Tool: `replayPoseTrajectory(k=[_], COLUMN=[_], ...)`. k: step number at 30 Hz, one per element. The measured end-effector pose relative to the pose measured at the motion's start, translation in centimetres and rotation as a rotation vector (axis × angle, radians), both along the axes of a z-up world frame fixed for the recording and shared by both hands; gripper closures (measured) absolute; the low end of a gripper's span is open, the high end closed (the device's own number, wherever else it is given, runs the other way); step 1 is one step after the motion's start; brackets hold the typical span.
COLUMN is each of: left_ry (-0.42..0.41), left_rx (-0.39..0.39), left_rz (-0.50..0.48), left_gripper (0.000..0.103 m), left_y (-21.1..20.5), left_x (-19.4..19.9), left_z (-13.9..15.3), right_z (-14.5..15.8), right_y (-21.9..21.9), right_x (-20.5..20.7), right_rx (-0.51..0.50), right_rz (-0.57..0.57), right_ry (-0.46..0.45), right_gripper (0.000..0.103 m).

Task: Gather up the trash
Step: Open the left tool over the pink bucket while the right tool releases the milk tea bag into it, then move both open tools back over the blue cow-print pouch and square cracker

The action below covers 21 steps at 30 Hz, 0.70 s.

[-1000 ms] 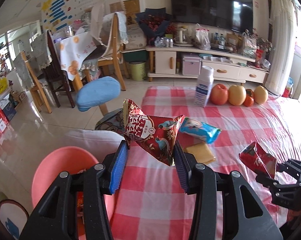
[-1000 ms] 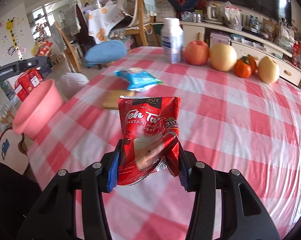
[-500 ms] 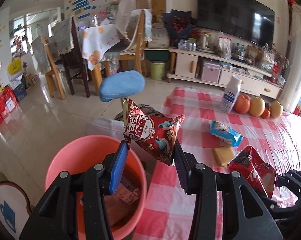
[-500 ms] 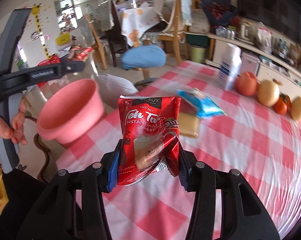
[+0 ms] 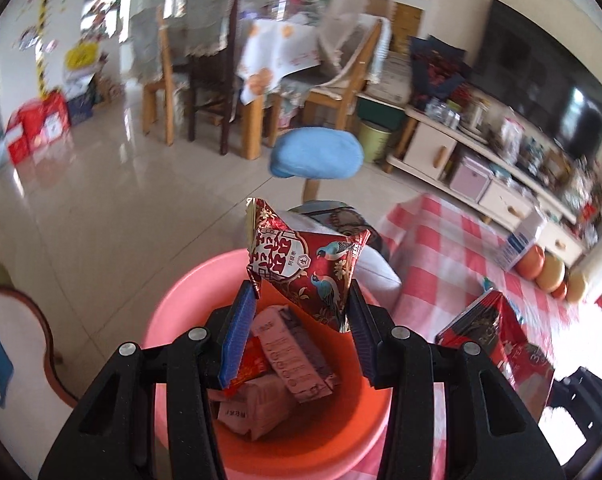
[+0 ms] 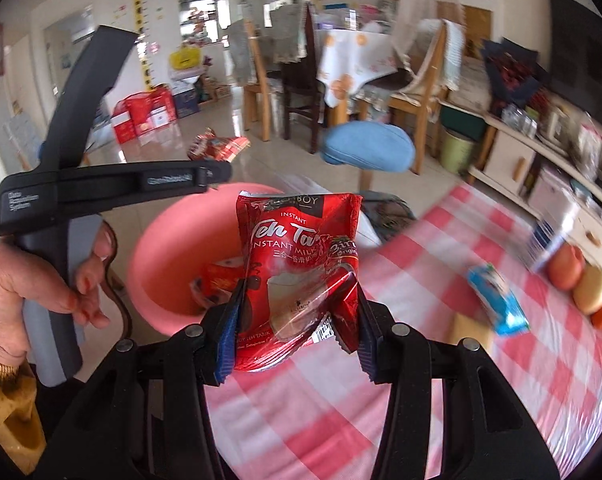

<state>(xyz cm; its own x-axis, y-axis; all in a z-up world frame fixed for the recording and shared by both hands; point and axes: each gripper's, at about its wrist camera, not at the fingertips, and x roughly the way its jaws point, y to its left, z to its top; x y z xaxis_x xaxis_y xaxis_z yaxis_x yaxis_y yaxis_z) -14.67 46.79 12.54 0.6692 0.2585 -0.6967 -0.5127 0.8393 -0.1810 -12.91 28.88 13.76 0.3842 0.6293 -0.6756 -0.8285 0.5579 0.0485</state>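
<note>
My left gripper [image 5: 301, 308] is shut on a red triangular snack packet with birds [image 5: 305, 264] and hangs over the pink bin [image 5: 173, 308], which holds several wrappers [image 5: 285, 352]. My right gripper [image 6: 297, 312] is shut on a red instant milk tea sachet [image 6: 297, 276], above the table edge and just right of the pink bin [image 6: 169, 256]. In the right wrist view a hand [image 6: 25, 276] holds the left gripper's handle, and that gripper's snack packet [image 6: 217, 148] shows beyond the bin. In the left wrist view the red sachet [image 5: 489, 336] appears at the lower right.
A red-checked tablecloth [image 6: 441, 360] covers the table. On it lie a blue packet [image 6: 499, 304], a milk carton [image 6: 545, 240] and several fruits [image 6: 581, 276]. A blue-cushioned stool [image 5: 317, 156] stands past the bin, with dining chairs and a TV cabinet [image 5: 481, 160] behind.
Both grippers swung left off the table toward the pink bin, each still gripping its packet. The left one has come from over the cloth to directly above the bin.
</note>
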Motion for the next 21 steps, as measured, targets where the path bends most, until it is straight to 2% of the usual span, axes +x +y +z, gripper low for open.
replayPoseTrajectory(k=[3,6,7,9,10,11,15,17,21], left_ry=[-0.004,-0.004,-0.001,0.011,0.008,0.002,-0.023,-0.049,-0.116], left_rx=[-0.052,-0.072,-0.073,-0.071,-0.073,-0.074,-0.048,-0.04,-0.051], left_rz=[0.04,0.074,0.084,0.112,0.122,0.121,0.107,0.09,0.017], left_gripper=[0.055,0.05,0.048,0.03,0.027,0.024,0.013,0.013,0.011], left_y=[1.7,2.7,2.9,3.4,3.5,3.5,2.9,2.5,1.0], left_x=[-0.6,-0.8,-0.8,-1.0,-1.2,-1.2,-1.0,-0.9,-0.5], left_z=[-0.7,-1.3,-1.5,-1.9,-2.0,-2.0,-1.5,-1.2,-0.6], right_z=[-0.2,-1.2,-1.5,-1.5,-1.5,-1.7,-2.0,-2.2,-3.3], right_y=[2.3,4.3,4.5,3.9,3.3,2.6,0.0,-1.3,-3.7], right_x=[-0.2,0.0,-0.1,-0.1,-0.1,0.0,0.4,0.4,0.6], right_rx=[-0.003,-0.026,-0.019,0.016,0.038,0.046,0.063,0.064,0.044], right_rz=[0.036,0.059,0.056,0.04,0.016,-0.003,-0.084,-0.11,-0.164], right_ry=[0.003,0.013,0.011,0.01,0.01,0.013,0.024,0.027,0.039], right_gripper=[0.053,0.048,0.044,0.033,0.024,0.02,0.018,0.014,0.014])
